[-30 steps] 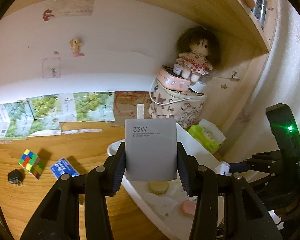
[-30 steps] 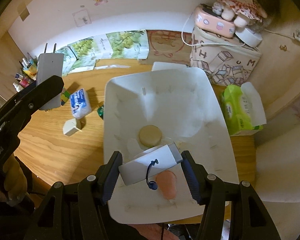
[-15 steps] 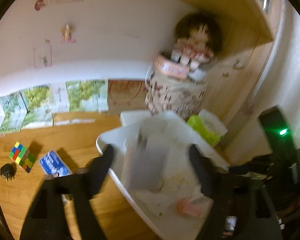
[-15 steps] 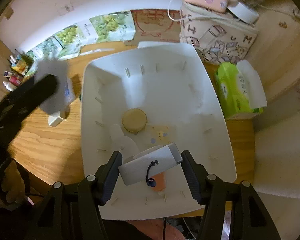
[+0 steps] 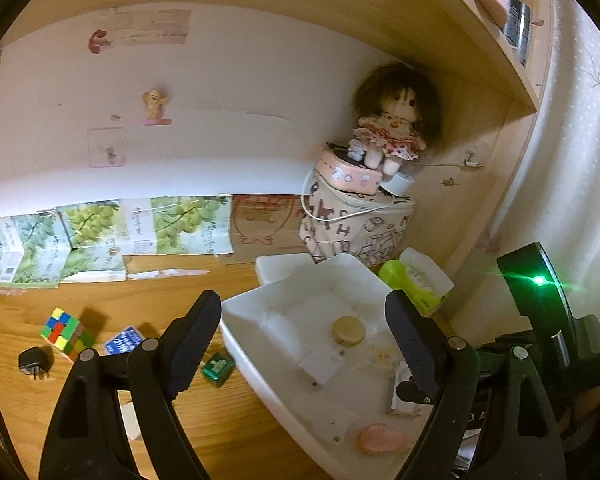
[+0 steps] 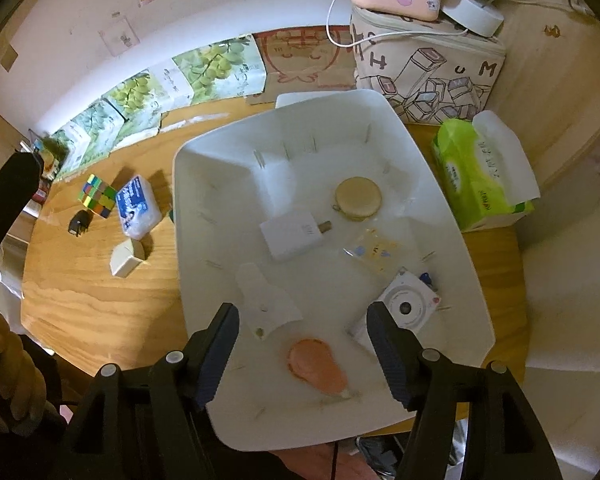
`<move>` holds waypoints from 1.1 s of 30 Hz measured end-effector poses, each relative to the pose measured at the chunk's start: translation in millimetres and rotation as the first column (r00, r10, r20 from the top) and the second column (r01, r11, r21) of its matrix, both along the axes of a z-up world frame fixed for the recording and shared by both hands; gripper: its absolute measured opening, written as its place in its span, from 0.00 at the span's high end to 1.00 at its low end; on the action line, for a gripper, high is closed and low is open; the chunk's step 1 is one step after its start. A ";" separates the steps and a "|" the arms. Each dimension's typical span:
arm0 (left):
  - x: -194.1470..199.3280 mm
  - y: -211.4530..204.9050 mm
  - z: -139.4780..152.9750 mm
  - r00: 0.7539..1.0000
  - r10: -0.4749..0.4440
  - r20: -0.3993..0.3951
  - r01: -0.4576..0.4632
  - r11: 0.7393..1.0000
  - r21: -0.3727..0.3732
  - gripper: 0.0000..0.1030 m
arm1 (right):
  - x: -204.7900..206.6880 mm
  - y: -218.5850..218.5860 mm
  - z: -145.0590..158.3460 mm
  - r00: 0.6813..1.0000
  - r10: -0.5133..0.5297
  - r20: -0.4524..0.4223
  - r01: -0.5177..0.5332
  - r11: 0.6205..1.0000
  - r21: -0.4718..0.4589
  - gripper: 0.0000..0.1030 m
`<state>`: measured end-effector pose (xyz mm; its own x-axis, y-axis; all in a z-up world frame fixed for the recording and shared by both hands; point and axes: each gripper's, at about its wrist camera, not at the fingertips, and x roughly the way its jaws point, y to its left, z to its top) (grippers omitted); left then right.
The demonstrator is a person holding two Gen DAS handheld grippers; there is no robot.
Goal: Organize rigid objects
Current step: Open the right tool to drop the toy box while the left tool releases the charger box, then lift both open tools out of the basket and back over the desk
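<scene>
The white bin sits on the wooden desk. In it lie a white 33W charger, a white instant camera, a round wooden disc, a pink piece and a white plastic piece. My left gripper hangs open over the bin's near left corner, holding nothing. My right gripper points down into the bin, its jaws opening. The camera rests just beyond its right finger, free of the pads.
Left of the bin on the desk are a colour cube, a blue packet, a black plug, a cream block and a small green box. A green tissue pack and a printed bag stand behind it.
My left gripper opened and the white charger fell into the bin. My right gripper widened and let go of the white camera, which now lies in the bin by its right finger.
</scene>
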<state>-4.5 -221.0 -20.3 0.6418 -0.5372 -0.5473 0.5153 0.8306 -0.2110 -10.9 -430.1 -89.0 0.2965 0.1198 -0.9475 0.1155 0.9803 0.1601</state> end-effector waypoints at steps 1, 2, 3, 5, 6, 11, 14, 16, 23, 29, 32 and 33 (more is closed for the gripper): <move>0.0 4.9 1.3 1.000 0.005 0.002 -0.005 1.000 0.002 0.16 | 0.1 1.4 0.2 1.000 -0.004 0.003 0.004 1.000 0.003 0.35; 0.0 9.4 2.3 1.000 0.008 0.004 -0.008 1.000 0.003 0.16 | -0.3 3.4 0.6 1.000 -0.012 0.009 0.011 1.000 0.008 0.35; 0.1 12.8 3.1 1.000 0.010 0.005 -0.010 1.000 0.003 0.16 | -0.6 6.2 0.7 1.000 -0.022 0.015 0.021 1.000 0.015 0.35; 0.6 21.9 5.0 1.000 0.017 0.005 -0.017 1.000 0.007 0.16 | -1.6 10.0 1.2 0.999 -0.038 0.024 0.037 0.999 0.029 0.35; 1.1 26.8 6.0 1.000 0.021 0.005 -0.021 1.000 0.010 0.16 | -2.0 12.3 1.5 0.999 -0.046 0.028 0.045 0.998 0.035 0.35; 3.9 50.8 9.3 0.999 0.040 0.005 -0.040 0.999 0.011 0.16 | -3.1 26.3 6.6 0.995 -0.071 0.068 0.067 0.996 0.054 0.35; 5.9 66.1 10.6 0.998 0.058 0.007 -0.058 0.998 0.017 0.16 | -4.7 37.3 10.8 0.991 -0.086 0.102 0.080 0.995 0.062 0.35; 6.7 76.4 11.8 0.997 0.070 0.013 -0.070 0.997 0.023 0.16 | -5.7 44.9 13.2 0.989 -0.090 0.121 0.082 0.995 0.064 0.35; 10.5 111.0 13.6 0.993 0.116 0.030 -0.118 0.991 0.059 0.16 | -9.3 69.6 17.6 0.979 -0.110 0.173 0.100 0.993 0.066 0.35; 12.0 138.7 14.5 0.987 0.151 0.063 -0.158 0.980 0.121 0.16 | -10.9 93.8 16.6 0.971 -0.138 0.197 0.126 0.989 0.073 0.35; 12.8 152.1 14.0 0.984 0.164 0.074 -0.175 0.970 0.167 0.16 | -11.0 104.1 17.2 0.967 -0.143 0.213 0.131 0.989 0.070 0.35; 12.7 155.3 13.8 0.982 0.170 0.076 -0.182 0.967 0.181 0.16 | -10.5 109.3 17.5 0.964 -0.146 0.220 0.134 0.989 0.069 0.35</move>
<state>8.2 -65.7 -6.5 0.7517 -0.3051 -0.5847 0.3644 0.9311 -0.0174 -21.4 -320.8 -71.5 0.5175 0.1103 -0.8485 0.2065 0.9462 0.2490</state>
